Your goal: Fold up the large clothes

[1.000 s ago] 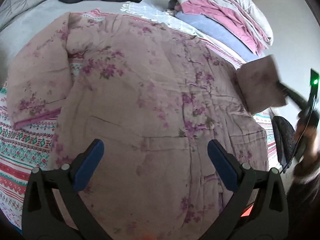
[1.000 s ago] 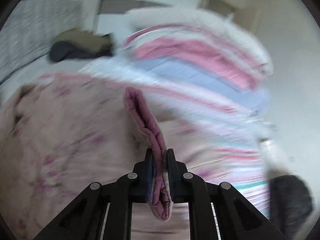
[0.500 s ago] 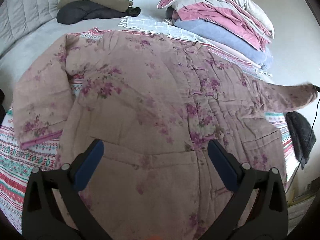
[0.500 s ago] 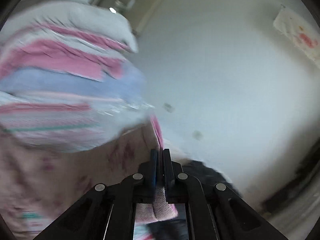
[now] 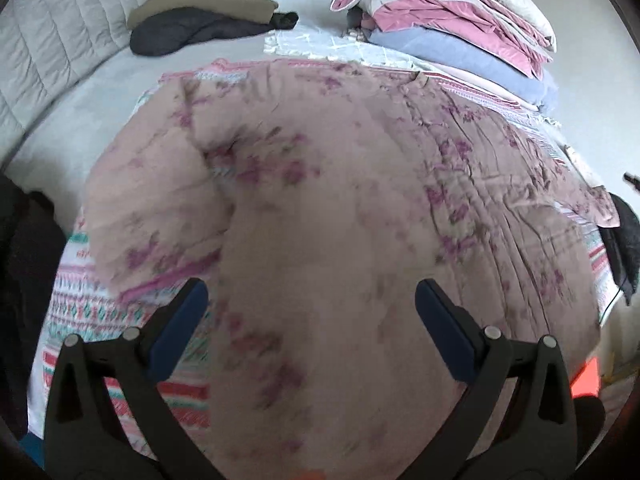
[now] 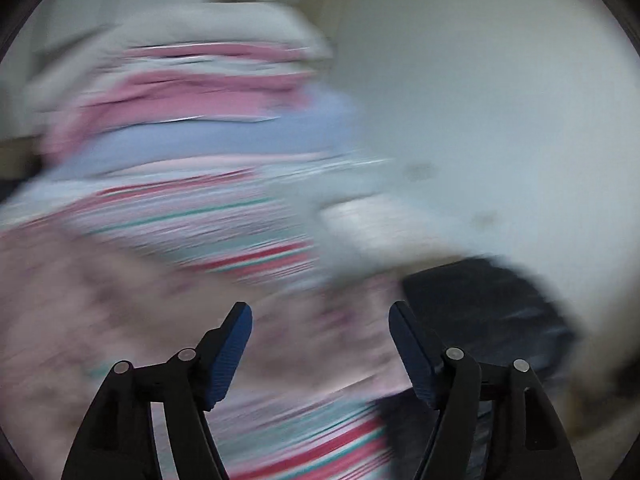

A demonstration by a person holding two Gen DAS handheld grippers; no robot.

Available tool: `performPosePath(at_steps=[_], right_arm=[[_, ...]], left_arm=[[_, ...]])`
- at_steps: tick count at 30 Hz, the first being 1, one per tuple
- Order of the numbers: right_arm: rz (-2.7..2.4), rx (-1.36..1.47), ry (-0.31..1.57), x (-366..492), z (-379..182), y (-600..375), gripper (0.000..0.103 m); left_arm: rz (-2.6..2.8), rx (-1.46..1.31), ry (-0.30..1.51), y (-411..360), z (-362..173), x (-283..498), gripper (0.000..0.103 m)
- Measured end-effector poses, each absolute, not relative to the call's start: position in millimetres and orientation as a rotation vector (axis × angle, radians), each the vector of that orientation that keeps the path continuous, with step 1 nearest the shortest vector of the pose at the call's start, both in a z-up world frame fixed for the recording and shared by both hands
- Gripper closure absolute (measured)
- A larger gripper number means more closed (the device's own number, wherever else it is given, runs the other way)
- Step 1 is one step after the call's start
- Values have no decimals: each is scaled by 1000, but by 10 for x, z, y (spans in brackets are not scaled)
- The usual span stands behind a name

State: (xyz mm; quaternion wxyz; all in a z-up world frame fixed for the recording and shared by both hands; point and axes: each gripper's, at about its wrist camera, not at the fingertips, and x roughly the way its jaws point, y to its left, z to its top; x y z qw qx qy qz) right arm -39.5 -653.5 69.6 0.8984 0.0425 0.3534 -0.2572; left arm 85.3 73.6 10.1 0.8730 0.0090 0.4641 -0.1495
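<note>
A large pink quilted jacket with purple flowers lies spread flat, front up, on a striped blanket on the bed. Its left sleeve lies down the left side and its right sleeve stretches out to the right edge. My left gripper is open and empty, hovering over the jacket's lower hem. My right gripper is open and empty above the blurred sleeve end in the right wrist view.
A stack of folded quilts sits at the back right, blurred in the right wrist view. Dark and olive clothes lie at the back left. A dark garment hangs at the bed's right edge, by the wall.
My right gripper carried the jacket's right sleeve outward to the right, then opened and let it go. The sleeve now lies extended. My left gripper moved lower and closer over the hem.
</note>
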Motion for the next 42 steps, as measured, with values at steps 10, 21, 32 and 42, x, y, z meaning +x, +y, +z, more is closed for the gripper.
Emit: performPosePath(at_steps=[10,21,32,42], right_arm=[[127,386,954,-765,-805,-5185,28],[337,688,941,-1156,-1124,-4746,84],[183,514,935,-1323,-379,-4632,86],[-78,357,1007,-1497,-632,-4713,60]], left_arm=[[-365,-125,1186,1386,-541,563,16],[-503,-274,1213,1314,-581,115,82],[-523,-258,1133,1296,-15,-219,86],[-412,-91,1078,1465,-83,-271,34]])
